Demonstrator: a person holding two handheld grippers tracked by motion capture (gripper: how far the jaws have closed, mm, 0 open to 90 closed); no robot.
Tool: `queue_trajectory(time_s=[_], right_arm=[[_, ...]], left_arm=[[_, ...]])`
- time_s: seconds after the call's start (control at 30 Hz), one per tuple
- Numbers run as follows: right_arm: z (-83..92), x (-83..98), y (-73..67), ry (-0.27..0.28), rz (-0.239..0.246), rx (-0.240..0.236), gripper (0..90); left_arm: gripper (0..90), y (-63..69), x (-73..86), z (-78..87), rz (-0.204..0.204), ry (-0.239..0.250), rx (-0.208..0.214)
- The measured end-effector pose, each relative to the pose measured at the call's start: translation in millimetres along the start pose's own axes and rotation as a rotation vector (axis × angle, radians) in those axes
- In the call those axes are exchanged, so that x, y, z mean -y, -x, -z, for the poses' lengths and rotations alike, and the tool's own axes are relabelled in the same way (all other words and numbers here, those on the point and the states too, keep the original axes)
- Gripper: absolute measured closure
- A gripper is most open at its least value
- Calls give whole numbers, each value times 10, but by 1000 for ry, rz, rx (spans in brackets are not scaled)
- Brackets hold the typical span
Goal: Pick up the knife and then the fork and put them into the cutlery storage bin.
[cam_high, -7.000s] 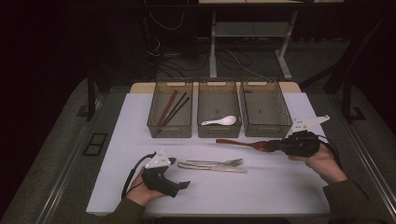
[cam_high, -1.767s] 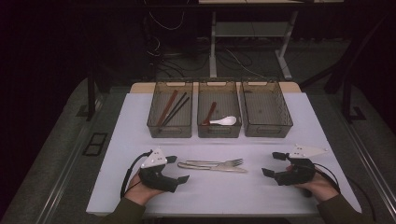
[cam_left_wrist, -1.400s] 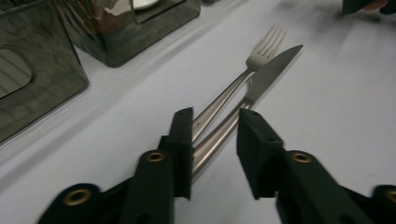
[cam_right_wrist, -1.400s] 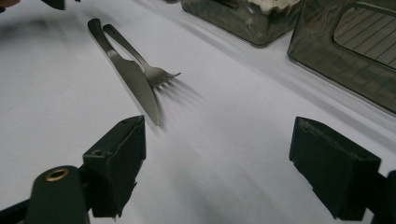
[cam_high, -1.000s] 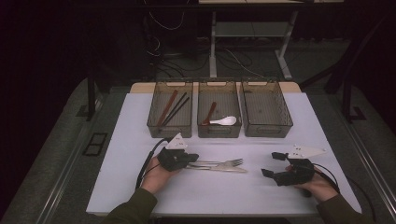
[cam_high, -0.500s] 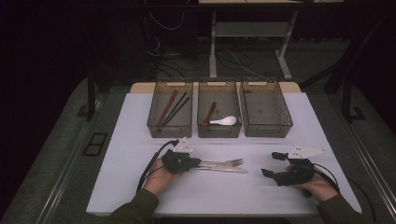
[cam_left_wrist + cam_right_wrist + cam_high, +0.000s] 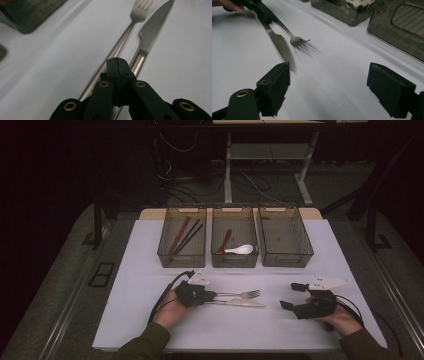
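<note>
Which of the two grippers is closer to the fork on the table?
The left gripper: its shut jaws sit at the handle end of the fork. The right gripper rests open, well off past the fork's tines.

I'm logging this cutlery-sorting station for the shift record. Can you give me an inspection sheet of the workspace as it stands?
Surface: white table, no spills seen.
Job's things: fork and knife lie side by side.
Clutter: three bins; left bin holds chopsticks, middle bin a white spoon, right bin looks empty.
Grippers: left gripper shut at the handles; right gripper open, empty.
Cables: black cable trails from the left gripper.
Surroundings: dark floor, loose wires behind.
</note>
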State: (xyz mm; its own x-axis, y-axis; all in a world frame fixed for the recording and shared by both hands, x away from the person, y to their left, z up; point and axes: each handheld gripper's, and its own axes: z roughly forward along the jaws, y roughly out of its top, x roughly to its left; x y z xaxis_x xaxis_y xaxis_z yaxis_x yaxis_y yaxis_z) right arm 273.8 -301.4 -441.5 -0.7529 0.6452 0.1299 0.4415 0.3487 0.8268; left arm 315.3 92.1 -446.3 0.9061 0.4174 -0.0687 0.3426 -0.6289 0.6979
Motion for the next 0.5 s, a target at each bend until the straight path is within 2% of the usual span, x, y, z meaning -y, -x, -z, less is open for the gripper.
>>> queue_trajectory(time_s=[0.07,0.17,0.33,0.5], right_arm=[[5,-2,1,4,0,0,185],[8,-2,7,5,-3,1,186],[8,-1,4,3,-2,-2,185],[1,1,4,-2,2,-2,186]], left_arm=[[890,16,6,18,-9,-13,9],[889,18,32,65,-28,-34,-21],[889,-77,141,190,8,-46,-47],[889,-64,187,241,18,-55,-16]])
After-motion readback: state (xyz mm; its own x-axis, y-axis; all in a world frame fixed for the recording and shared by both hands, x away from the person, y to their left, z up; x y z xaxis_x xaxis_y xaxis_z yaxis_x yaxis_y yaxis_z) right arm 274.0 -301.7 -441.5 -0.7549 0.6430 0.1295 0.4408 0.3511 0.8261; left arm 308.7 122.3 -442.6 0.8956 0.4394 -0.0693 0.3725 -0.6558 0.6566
